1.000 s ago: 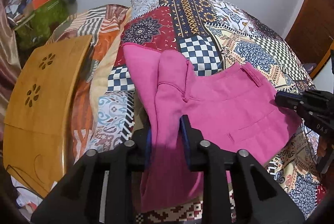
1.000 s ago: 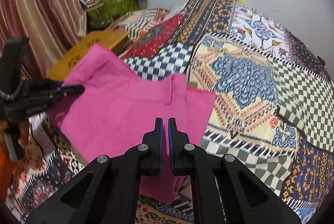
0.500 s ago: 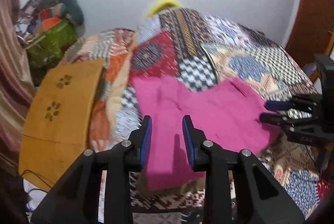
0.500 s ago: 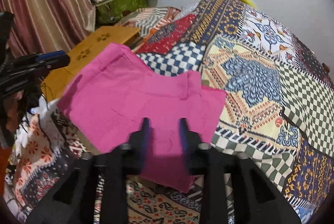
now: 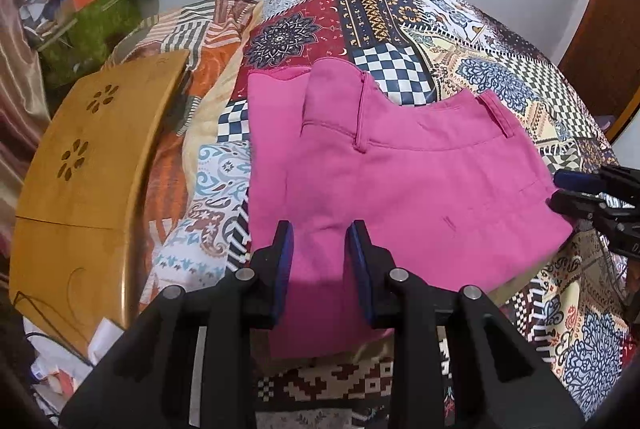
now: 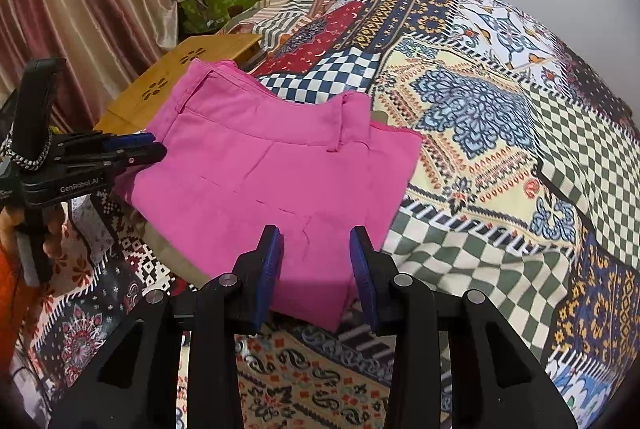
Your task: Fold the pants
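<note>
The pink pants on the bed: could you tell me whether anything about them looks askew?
Yes: the pink pants are folded unevenly, the under layer sticking out past the top layer along the far left side, above the left tongs.

left gripper: black, blue-padded jaws, silver screws | right gripper: same | "GenRobot.AI" marking

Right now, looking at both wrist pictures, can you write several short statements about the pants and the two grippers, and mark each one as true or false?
1. The pink pants lie on a patterned bedspread. True.
2. The left gripper is clamped on the cloth. False: its jaws stand apart, pads not pressing.
3. The right gripper has its jaws apart over the pants. True.
4. A wooden lap table rests on top of the pants. False: it sits beside them.
5. The pants are blue. False: they are pink.
</note>
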Action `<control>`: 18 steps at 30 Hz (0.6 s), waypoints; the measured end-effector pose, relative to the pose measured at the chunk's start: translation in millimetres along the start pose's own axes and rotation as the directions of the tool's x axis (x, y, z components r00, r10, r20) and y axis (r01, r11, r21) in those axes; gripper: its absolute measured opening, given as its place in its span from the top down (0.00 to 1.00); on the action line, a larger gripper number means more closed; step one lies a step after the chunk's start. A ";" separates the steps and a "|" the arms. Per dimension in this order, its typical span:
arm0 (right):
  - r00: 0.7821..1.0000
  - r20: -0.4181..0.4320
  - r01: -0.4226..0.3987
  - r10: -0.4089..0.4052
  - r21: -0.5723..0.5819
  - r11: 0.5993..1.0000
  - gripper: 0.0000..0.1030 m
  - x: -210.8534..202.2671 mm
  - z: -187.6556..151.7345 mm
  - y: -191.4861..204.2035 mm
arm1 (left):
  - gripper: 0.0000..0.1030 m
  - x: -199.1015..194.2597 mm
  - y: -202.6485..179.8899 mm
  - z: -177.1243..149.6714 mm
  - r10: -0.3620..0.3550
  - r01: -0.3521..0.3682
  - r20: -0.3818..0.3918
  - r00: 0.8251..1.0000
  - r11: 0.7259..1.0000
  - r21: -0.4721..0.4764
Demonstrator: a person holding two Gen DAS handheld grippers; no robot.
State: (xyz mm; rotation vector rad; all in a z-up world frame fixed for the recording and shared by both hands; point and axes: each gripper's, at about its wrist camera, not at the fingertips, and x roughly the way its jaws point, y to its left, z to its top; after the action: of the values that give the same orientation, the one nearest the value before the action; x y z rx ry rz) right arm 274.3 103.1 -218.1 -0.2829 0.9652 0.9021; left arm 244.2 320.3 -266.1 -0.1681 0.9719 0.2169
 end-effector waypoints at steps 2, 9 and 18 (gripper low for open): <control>1.000 0.001 0.002 -0.002 0.013 1.000 0.67 -5.6 -0.5 -0.1 | 0.71 -7.6 -2.0 -0.7 0.008 -0.008 0.002 1.000 1.000 0.001; 0.998 0.057 0.007 -0.007 0.008 1.000 0.67 -40.7 3.3 9.1 | 0.71 -58.0 -15.2 -0.8 0.006 -0.006 0.060 0.998 1.000 0.003; 0.972 0.233 -0.015 0.017 -0.011 1.000 0.67 -125.9 10.4 34.3 | 0.71 -166.6 -54.5 -4.2 -0.037 0.028 0.236 0.971 0.999 0.042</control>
State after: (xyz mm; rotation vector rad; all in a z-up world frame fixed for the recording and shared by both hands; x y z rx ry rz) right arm 222.2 62.9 -104.9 -0.1722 0.7471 0.9323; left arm 164.1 248.9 -127.5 -0.1193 0.7352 0.1835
